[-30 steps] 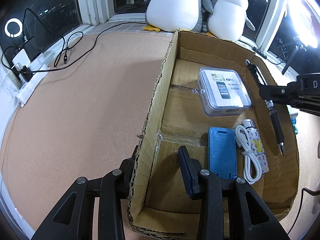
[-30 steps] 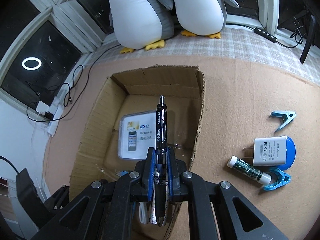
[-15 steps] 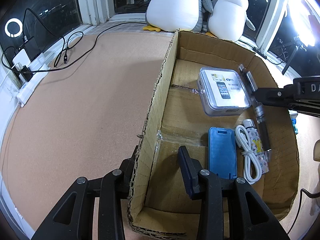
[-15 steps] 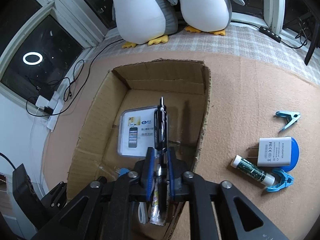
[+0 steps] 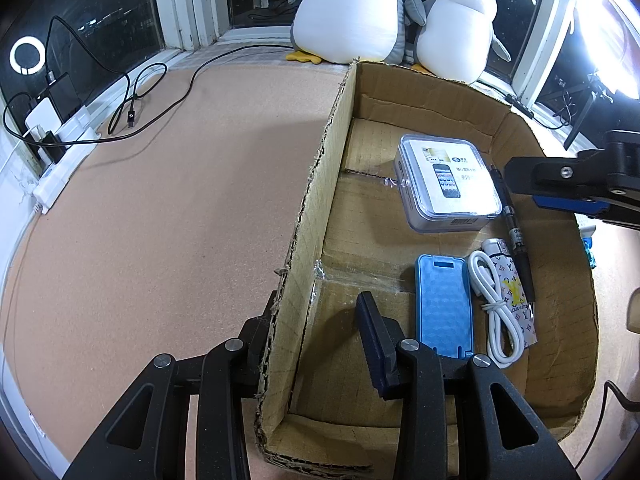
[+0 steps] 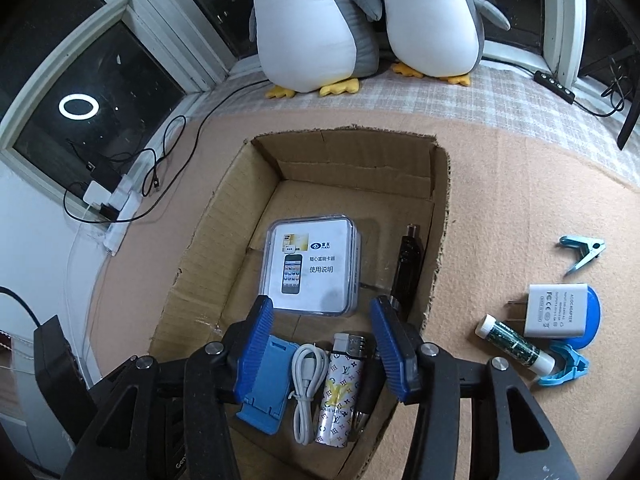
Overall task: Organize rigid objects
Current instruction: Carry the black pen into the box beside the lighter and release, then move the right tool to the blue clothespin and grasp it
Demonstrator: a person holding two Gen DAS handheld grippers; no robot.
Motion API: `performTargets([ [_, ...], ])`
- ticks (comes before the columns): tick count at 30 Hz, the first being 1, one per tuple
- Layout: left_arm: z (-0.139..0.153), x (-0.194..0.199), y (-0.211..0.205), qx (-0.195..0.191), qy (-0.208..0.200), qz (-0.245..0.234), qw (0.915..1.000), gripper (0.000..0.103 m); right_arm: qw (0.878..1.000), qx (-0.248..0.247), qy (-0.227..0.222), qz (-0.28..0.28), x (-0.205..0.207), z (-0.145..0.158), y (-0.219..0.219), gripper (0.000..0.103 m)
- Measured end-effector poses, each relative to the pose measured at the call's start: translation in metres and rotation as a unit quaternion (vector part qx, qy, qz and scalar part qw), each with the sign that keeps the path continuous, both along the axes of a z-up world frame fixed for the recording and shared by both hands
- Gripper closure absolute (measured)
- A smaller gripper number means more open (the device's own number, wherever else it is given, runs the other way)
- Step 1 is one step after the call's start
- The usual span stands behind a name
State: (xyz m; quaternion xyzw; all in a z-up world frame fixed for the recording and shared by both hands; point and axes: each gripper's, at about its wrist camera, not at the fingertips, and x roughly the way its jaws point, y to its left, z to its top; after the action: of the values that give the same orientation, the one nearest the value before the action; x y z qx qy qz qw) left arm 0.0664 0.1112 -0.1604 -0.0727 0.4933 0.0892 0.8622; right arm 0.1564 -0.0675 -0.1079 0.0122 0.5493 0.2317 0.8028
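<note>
A cardboard box [image 5: 320,184] [image 6: 208,236] holds a clear plastic case [image 5: 448,180] [image 6: 312,264], a blue phone stand [image 5: 444,304] [image 6: 264,384], a white cable [image 5: 498,308] [image 6: 306,384], a patterned lighter [image 5: 512,284] [image 6: 340,392] and a black pen [image 5: 514,232] [image 6: 406,268] lying along the right wall. My right gripper [image 6: 324,344] [image 5: 520,184] is open and empty above the box. My left gripper [image 5: 312,336] straddles the box's left wall, one finger on each side, with a wide gap between them.
On the cork surface right of the box lie a white power adapter [image 6: 554,310] on a blue disc [image 6: 592,316], a green lip balm tube [image 6: 516,346] and two blue clips [image 6: 582,250] [image 6: 564,368]. Two plush penguins [image 6: 316,24] [image 5: 352,8] sit behind. Cables and a power strip [image 5: 64,136] lie at the left.
My right gripper opened and let go of the black pen, which now lies in the box beside the clear case. My left gripper has not moved.
</note>
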Motion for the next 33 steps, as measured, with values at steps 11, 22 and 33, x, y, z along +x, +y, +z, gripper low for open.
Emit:
performTargets([
  [11, 0.000, 0.000, 0.000, 0.003, 0.001, -0.001, 1.0000, 0.064, 0.998, 0.052, -0.029, -0.009, -0.025, 0.027, -0.061, 0.056],
  [22, 0.000, 0.001, -0.002, 0.010, 0.005, -0.003, 0.9999, 0.064, 0.998, -0.012, -0.055, -0.007, -0.039, 0.015, -0.143, 0.056],
  [33, 0.001, 0.001, -0.004, 0.020, 0.009, -0.003, 0.9998, 0.063, 0.997, -0.051, -0.054, 0.019, -0.015, -0.013, -0.168, 0.056],
])
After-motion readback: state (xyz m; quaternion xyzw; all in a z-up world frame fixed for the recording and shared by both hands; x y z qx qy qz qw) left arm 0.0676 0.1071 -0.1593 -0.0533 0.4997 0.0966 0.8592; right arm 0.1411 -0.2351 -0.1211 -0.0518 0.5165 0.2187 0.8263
